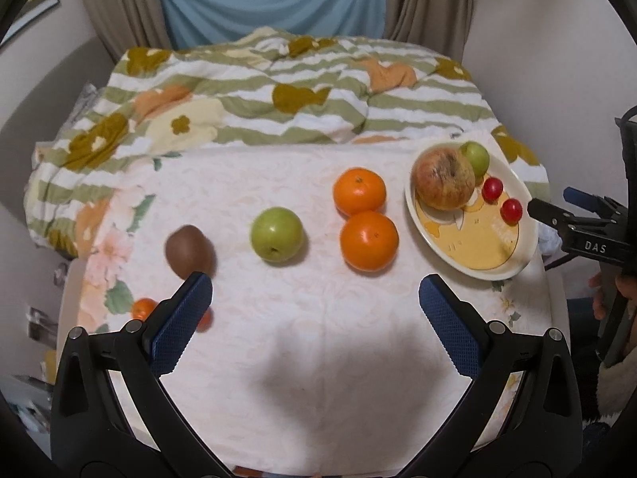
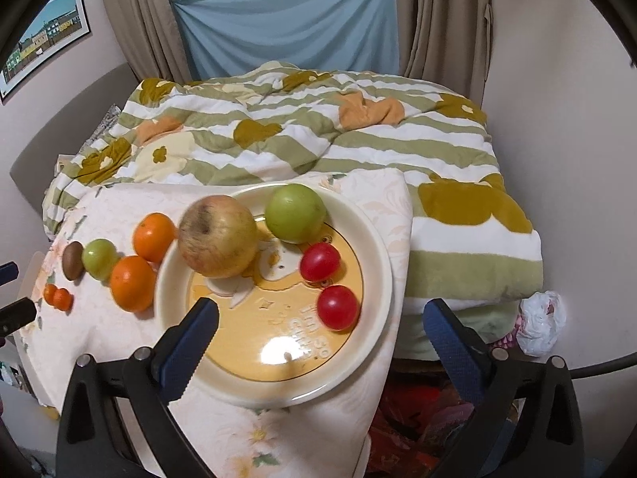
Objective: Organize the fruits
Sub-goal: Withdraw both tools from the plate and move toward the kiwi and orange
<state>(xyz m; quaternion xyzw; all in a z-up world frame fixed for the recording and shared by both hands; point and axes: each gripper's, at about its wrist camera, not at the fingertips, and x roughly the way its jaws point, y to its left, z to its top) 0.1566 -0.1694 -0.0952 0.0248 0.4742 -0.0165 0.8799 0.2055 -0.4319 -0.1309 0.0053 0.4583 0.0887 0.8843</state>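
Observation:
A cream and yellow plate (image 2: pixel 374 279) holds a large blotchy apple (image 2: pixel 217 237), a green fruit (image 2: pixel 295 213) and two red tomatoes (image 2: pixel 319 261). My right gripper (image 2: pixel 320 314) hovers open over the plate's near side, nothing between its fingers. On the cloth to the left lie two oranges (image 1: pixel 359 191), a green apple (image 1: pixel 276 234), a brown kiwi (image 1: pixel 189 250) and small orange fruits (image 1: pixel 143 307). My left gripper (image 1: pixel 314 290) is open and empty above the cloth in front of them. The right gripper (image 1: pixel 549 215) shows at the plate's (image 1: pixel 477 255) right edge.
A striped flowered blanket (image 2: pixel 318 139) is bunched behind the cloth-covered table (image 1: pixel 302 358). Curtains and a blue sheet hang at the back. The table's right edge drops off beside the plate, with a white bag (image 2: pixel 541 322) below. A hand (image 1: pixel 601 298) shows at far right.

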